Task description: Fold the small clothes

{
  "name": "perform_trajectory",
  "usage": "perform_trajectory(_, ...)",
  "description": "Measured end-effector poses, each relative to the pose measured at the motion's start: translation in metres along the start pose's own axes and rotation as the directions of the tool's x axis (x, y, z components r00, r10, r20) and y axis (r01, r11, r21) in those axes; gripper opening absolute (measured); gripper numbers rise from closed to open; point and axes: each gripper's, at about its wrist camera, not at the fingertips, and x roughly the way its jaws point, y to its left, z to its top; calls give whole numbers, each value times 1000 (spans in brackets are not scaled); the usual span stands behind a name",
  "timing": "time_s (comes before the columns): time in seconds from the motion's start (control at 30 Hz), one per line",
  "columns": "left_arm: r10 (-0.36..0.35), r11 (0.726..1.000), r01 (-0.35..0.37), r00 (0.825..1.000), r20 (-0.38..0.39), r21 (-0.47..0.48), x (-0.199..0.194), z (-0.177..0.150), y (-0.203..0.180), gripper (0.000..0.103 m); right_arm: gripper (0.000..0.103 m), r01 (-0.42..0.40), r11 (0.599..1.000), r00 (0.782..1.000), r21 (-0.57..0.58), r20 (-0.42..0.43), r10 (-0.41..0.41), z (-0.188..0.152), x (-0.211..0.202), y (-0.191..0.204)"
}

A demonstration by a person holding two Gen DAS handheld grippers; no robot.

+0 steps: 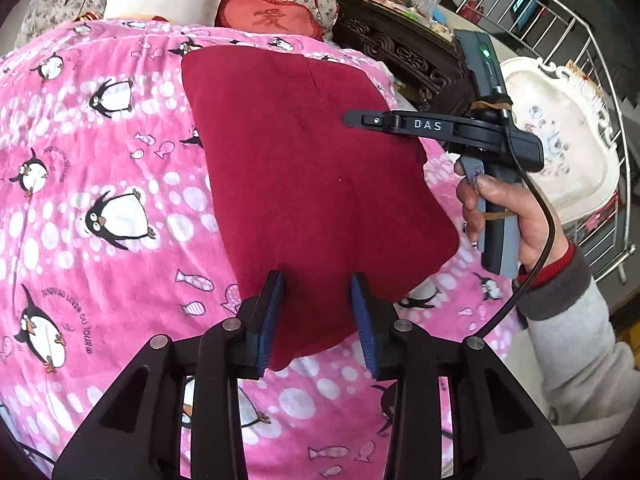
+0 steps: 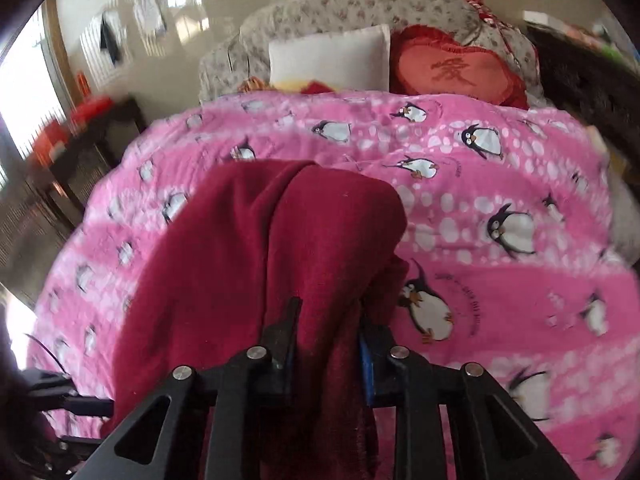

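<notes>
Dark red garment (image 1: 316,184) on penguin blanket (image 1: 100,184), left claw (image 1: 318,312) spread; right claw (image 2: 330,340) pinching its blurred fold

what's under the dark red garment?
The pink penguin blanket shows all around the dark red garment, so the garment lies on it. Whatever sits directly beneath the cloth is covered. The left tongs straddle its near edge.

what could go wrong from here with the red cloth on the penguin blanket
1. The left hand-held gripper stands open around the near edge of the dark red garment, so that edge may slip free once lifted.
2. In the right wrist view the cloth bunches between the fingers of the right hand-held gripper; it may grab extra layers and crease the fold.
3. The soft pink penguin blanket could get pinched along.
</notes>
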Motion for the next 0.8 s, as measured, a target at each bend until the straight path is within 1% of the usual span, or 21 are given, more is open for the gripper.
perform_trajectory(0.03,1,1000,-1,1000,-3,4,-2,0,0,33,36,-10,1000,1000,22,12,10,1,-5,-4)
perform_trajectory(0.07,7,1000,-7,1000,-15,10,-6,2,1,33,51,6,999,1000,46,19,-7,2,-13,-8)
perform_trajectory(0.1,16,1000,-16,1000,-21,15,-10,4,1,33,52,18,998,999,64,34,-21,2,-25,-9)
perform_trajectory(0.13,26,999,-26,999,-18,23,-15,6,1,33,52,-7,997,998,71,65,2,0,-42,-6)
perform_trajectory(0.2,54,998,-55,998,25,38,-28,12,2,33,52,-95,994,991,53,102,89,-1,-67,7)
perform_trajectory(0.23,67,997,-69,997,50,36,-32,17,3,33,52,-142,990,984,20,107,139,-4,-78,19)
perform_trajectory(0.27,76,997,-78,995,70,21,-34,21,5,33,52,-170,985,980,-31,98,172,-7,-86,35)
perform_trajectory(0.3,76,997,-77,994,74,7,-31,25,8,33,52,-173,982,980,-73,82,179,-11,-87,48)
perform_trajectory(0.37,69,998,-69,995,71,-12,-22,27,9,33,50,-156,981,986,-117,46,162,-24,-85,66)
perform_trajectory(0.43,93,996,-93,994,60,-4,-12,24,7,33,49,-131,984,991,-124,-16,130,-44,-72,72)
perform_trajectory(0.5,118,993,-119,992,35,22,2,14,4,33,48,-97,987,994,-131,-72,88,-66,-60,70)
perform_trajectory(0.53,124,992,-125,992,32,33,6,9,2,35,48,-80,986,993,-149,-94,67,-81,-55,70)
perform_trajectory(0.57,134,989,-136,990,35,51,11,2,1,39,47,-66,985,992,-157,-115,48,-95,-49,69)
perform_trajectory(0.63,152,984,-155,988,39,84,16,-6,-3,39,47,-70,986,992,-151,-114,53,-107,-38,63)
perform_trajectory(0.7,175,977,-180,983,51,113,15,-7,-7,39,47,-74,988,993,-134,-99,60,-107,-40,61)
perform_trajectory(0.77,167,981,-171,985,44,92,10,-3,-6,39,47,-90,989,993,-114,-85,80,-99,-50,61)
perform_trajectory(0.8,154,985,-157,987,45,74,4,0,-5,39,47,-98,990,994,-105,-60,92,-93,-59,62)
